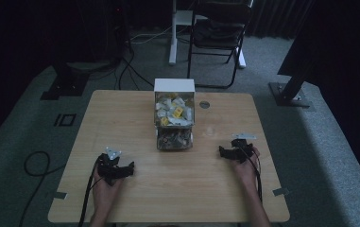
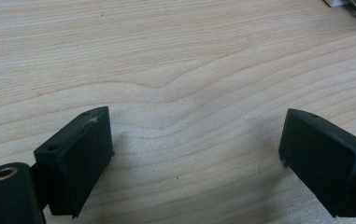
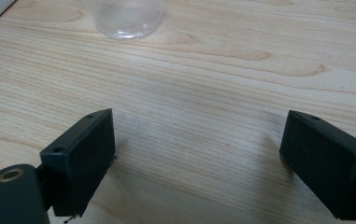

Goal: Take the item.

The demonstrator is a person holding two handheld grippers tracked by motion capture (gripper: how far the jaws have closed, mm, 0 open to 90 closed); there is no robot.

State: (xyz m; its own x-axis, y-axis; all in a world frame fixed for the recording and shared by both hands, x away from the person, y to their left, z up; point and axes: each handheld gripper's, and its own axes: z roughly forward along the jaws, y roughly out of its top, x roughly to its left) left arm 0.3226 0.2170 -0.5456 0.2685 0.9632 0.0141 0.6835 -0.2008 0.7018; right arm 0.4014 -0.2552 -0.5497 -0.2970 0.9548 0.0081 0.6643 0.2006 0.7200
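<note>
While your hands rest on the near part of the wooden table (image 1: 121, 113), both tools sit low on it w/ nothing between the jaws. Your left gripper (image 1: 131, 169) is at the near left, jaws spread wide apart; the left gripper view has bare wood grain between them, and a corner of something pale at the far right edge, too little to tell what. Your right gripper (image 1: 221, 152) is at the near right, also spread wide & holding nothing. In the right gripper view a small clear plastic cup (image 3: 130, 17) stands on the wood beyond the jaws, apart from them, toward the far left of that view.

Clear dispenser box (image 1: 174, 120) w/ a white top stands at table centre, toward the far edge, between the two grippers and farther off than both. It's full of small white & yellow packets (image 1: 174, 112); lower tray part holds darker bits, too small to tell. Round grommet hole (image 1: 204, 104) sits just right of the box. Folding chair (image 1: 218, 33) stands on the floor past the far edge.
</note>
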